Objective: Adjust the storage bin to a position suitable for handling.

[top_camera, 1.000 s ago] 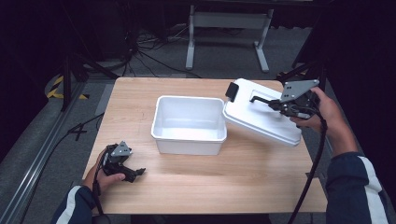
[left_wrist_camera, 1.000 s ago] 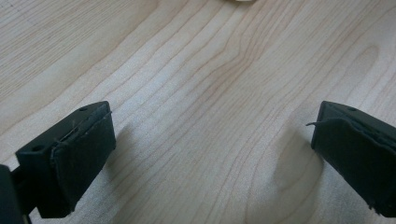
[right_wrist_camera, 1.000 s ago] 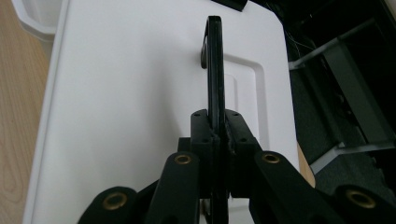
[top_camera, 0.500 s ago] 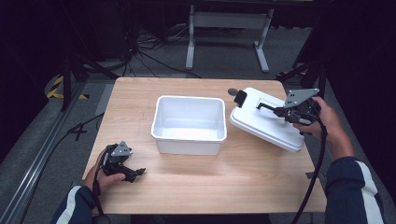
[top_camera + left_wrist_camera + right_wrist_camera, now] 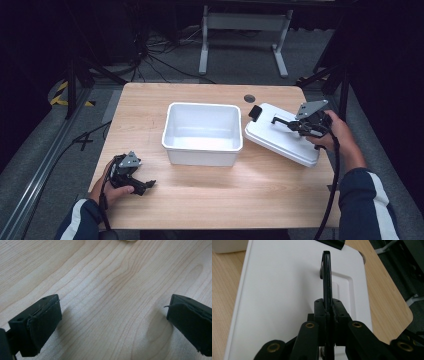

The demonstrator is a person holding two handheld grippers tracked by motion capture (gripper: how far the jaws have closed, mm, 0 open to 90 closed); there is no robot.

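High view: right gripper [image 5: 289,123], jaws clenched on the lid's [image 5: 280,141] thin black handle [image 5: 326,277]; lid might have swung and struck the tub [image 5: 202,132]. Left gripper [image 5: 145,184] rested lower left, jaws released.

The surface [image 5: 210,200] is pale wood with a clear lengthwise grain and a smooth, faintly satin finish. At its centre the bin [image 5: 202,131] looks like white plastic, smooth with a soft sheen. At three o'clock from it, the lid [image 5: 287,290] is the same smooth white plastic, and its thin handle [image 5: 326,277] is black plastic, slightly glossy. The right tool [image 5: 327,312] is matt black with brass-coloured pins. The left tool [image 5: 112,322] has matt black, rubbery-looking pads with frayed edges.
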